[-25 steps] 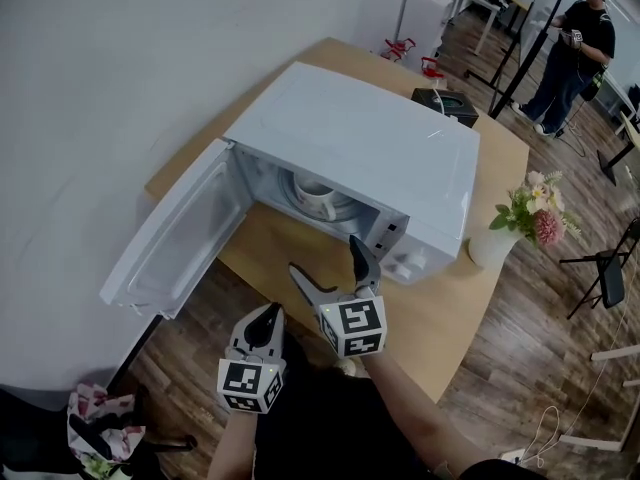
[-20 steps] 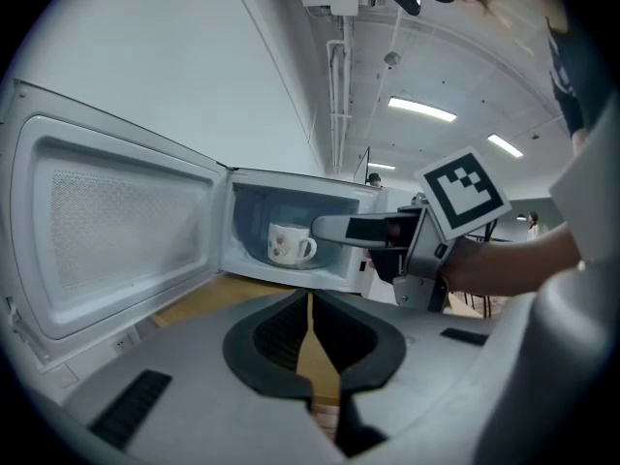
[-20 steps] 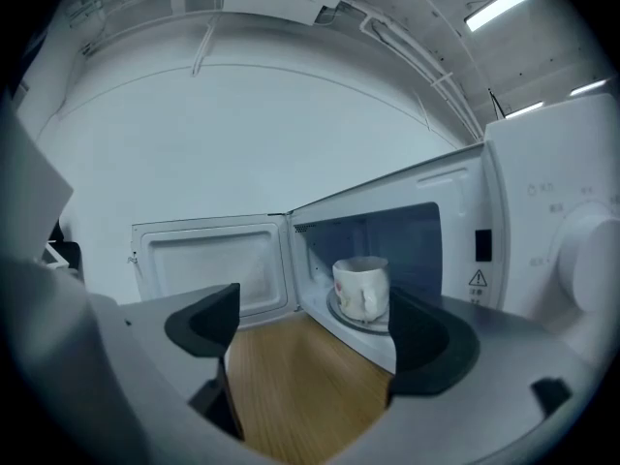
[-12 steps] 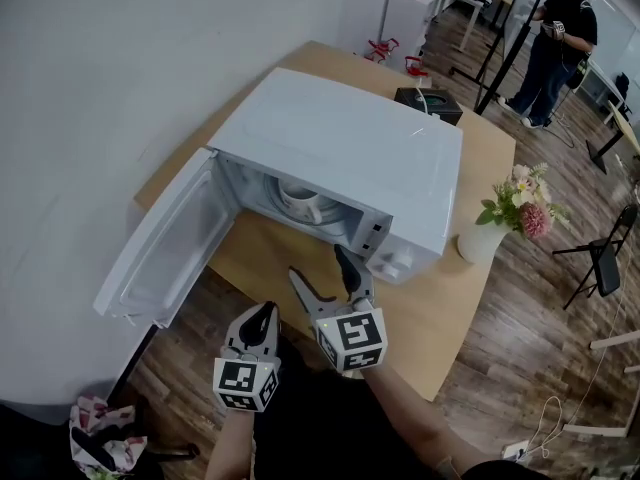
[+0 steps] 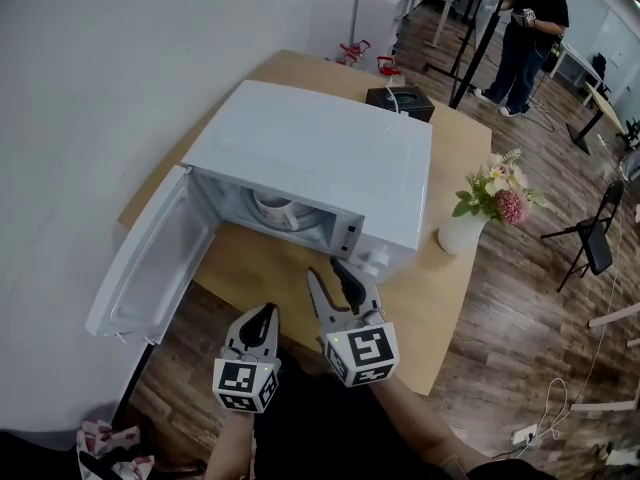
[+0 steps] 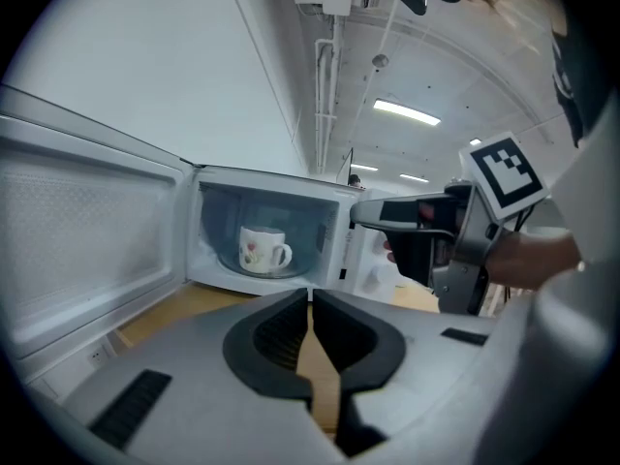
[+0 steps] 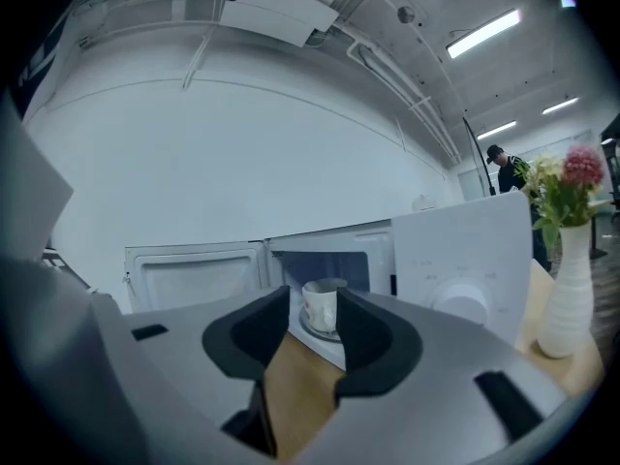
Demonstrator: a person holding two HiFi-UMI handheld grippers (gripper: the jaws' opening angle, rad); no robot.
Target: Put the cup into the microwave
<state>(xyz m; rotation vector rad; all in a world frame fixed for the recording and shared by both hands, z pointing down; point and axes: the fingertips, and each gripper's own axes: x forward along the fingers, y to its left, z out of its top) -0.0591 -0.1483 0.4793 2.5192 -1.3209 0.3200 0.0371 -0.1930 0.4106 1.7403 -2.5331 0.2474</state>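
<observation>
On the wooden surface (image 5: 440, 308), the white microwave (image 5: 320, 153) stands with its door (image 5: 150, 258) swung open to the left. Near its front, not touching it, the right claw (image 5: 325, 270) is closing with nothing between its jaws. The left claw (image 5: 266, 313), just beside it, is fully closed and empty. The cup (image 5: 275, 211) stands upright inside the microwave.

We see a smooth, faintly glossy white microwave (image 5: 320, 158) on a matt light-wood table (image 5: 440, 303); the cup (image 6: 262, 250) looks like glazed ceramic, the floor (image 5: 520, 368) dark wood planks.
</observation>
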